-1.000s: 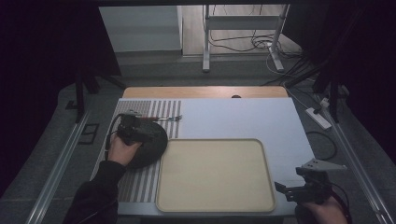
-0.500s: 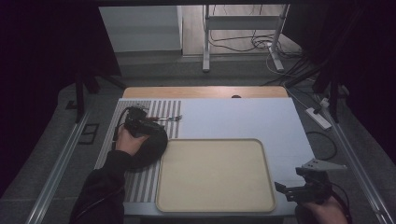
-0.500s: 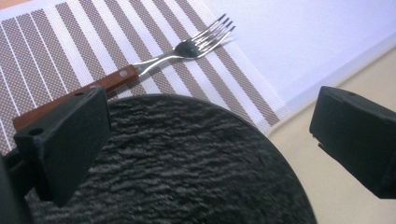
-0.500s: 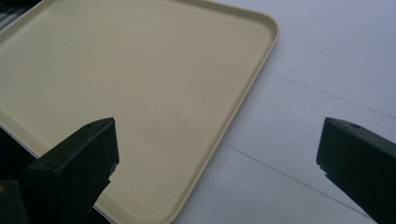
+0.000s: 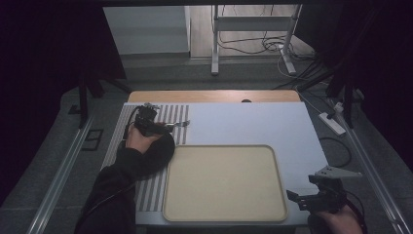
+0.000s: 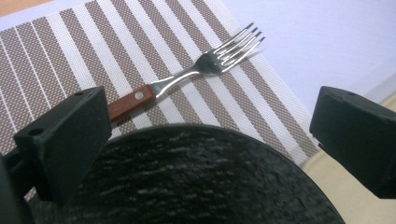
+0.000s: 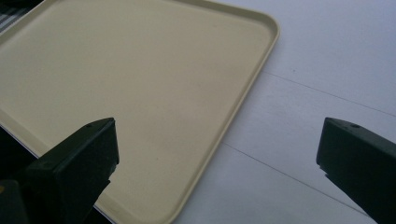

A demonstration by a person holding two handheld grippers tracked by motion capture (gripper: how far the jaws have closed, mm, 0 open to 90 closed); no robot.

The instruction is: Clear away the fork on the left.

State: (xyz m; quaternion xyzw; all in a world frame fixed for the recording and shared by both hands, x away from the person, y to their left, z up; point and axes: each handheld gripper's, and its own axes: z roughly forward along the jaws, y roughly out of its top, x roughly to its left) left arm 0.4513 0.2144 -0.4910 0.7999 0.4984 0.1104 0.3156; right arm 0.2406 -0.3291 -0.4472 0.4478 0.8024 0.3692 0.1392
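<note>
The left gripper (image 5: pixel 146 117) is hanging over the far edge of a round black textured plate (image 6: pixel 196 182), its jaws spread wide and grasping nothing. In the left gripper view the jaws are flanking the plate's rim, and just beyond that rim a steel fork with a reddish wooden handle (image 6: pixel 196 74) is lying flat on a brown-and-white striped woven placemat (image 6: pixel 93 51). Its tines are pointing away from the plate toward the pale counter (image 5: pixel 253 122), and its handle end is running behind the jaw at the left of that view, close to the plate's edge; whether it is touching the plate I cannot tell.

The right gripper (image 5: pixel 311 197) is idling well apart from the plate, off the near right corner of a large, bare, beige rounded-rectangle plastic tray (image 5: pixel 224 183), and its jaws are likewise released.

If the fork is the target, the risk is lying in how low and thin it is sitting beside the plate. Jaws coming down at this angle could be catching the plate's rim instead, tipping or sliding the plate. A pinch on the smooth steel neck rather than the wooden handle could be letting the fork swivel. Dragging might also be rucking the placemat under the plate.
</note>
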